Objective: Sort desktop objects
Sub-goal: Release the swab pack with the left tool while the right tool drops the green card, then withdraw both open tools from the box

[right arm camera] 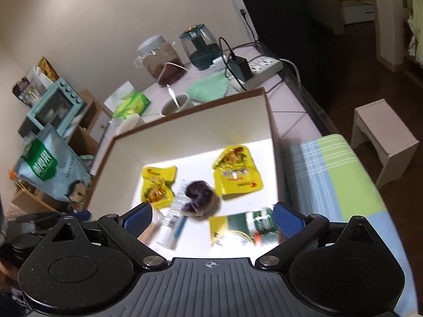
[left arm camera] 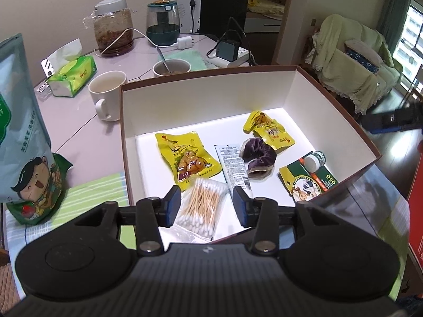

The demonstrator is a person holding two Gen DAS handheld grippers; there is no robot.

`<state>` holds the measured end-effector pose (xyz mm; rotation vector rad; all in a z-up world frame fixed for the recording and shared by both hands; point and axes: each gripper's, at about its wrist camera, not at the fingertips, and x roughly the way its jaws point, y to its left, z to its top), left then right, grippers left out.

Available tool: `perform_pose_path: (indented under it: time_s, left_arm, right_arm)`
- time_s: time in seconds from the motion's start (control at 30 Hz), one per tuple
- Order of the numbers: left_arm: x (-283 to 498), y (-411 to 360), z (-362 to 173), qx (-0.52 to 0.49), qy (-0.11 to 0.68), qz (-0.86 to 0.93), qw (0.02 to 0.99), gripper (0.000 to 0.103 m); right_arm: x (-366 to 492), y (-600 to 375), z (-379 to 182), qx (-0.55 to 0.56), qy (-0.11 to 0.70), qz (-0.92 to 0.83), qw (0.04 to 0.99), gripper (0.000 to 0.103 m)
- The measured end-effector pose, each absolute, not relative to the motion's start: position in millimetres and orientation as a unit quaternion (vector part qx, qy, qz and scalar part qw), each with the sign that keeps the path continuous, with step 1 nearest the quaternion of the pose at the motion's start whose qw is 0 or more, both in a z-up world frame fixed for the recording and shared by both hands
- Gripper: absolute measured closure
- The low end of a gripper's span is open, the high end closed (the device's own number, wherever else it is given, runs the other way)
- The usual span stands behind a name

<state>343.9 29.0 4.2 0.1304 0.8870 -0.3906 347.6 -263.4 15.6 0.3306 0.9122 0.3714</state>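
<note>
Cotton swabs (left arm camera: 199, 206) in a clear bag lie between the spread fingers of the left gripper (left arm camera: 205, 206), at the near wall of the open box (left arm camera: 124, 132); the pads stand beside the bag without pinching it, and the bag's near end is hidden behind the gripper body. Left of the box stands a white mug (left arm camera: 107, 95). Inside the box, from left to right: a yellow snack packet (left arm camera: 187, 158), a white tube (left arm camera: 235, 169) whose cap end is blocked by the gripper's finger, a purple scrunchie (left arm camera: 257, 158), a second yellow packet (left arm camera: 269, 129), and a green carded balm (left arm camera: 309, 177) cut off by the box's near edge. The right gripper (right arm camera: 211, 219) hovers wide open over the box, empty — its view is motion-blurred, so the nearest items smear into streaks.
</note>
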Motion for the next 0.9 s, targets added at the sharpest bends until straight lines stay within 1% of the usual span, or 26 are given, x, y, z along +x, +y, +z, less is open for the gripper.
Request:
perform_pose_path:
  time_s: [0.07,0.2,0.3,0.37,0.7,0.9]
  left_arm:
    - [340.2,28.9,7.4,0.061,0.424,-0.183,0.885,0.060]
    - [331.2,26.7,12.7,0.064,0.420,-0.176,0.888,0.059]
    - [326.1,25.2,15.0,0.066,0.420,-0.171,0.889,0.056]
    - [322.9,24.0,16.3,0.068,0.419,-0.166,0.890,0.050]
    - [310.2,18.5,19.1,0.076,0.422,-0.158,0.890,0.048]
    - [304.9,14.5,20.2,0.084,0.423,-0.150,0.890,0.044]
  right_arm:
    - [343.4,-262.7,15.2,0.140,0.437,0.172,0.872,0.003]
    - [333.7,-254.4,9.3,0.097,0.436,0.169,0.879,0.003]
    - [327.5,-244.7,4.8,0.067,0.433,0.172,0.882,0.003]
    - [324.4,-239.6,2.3,0.053,0.434,0.172,0.883,0.003]
    - [317.1,-231.1,-4.8,0.032,0.444,0.169,0.879,0.003]
    - [312.8,-227.3,-5.1,0.019,0.448,0.164,0.878,0.003]
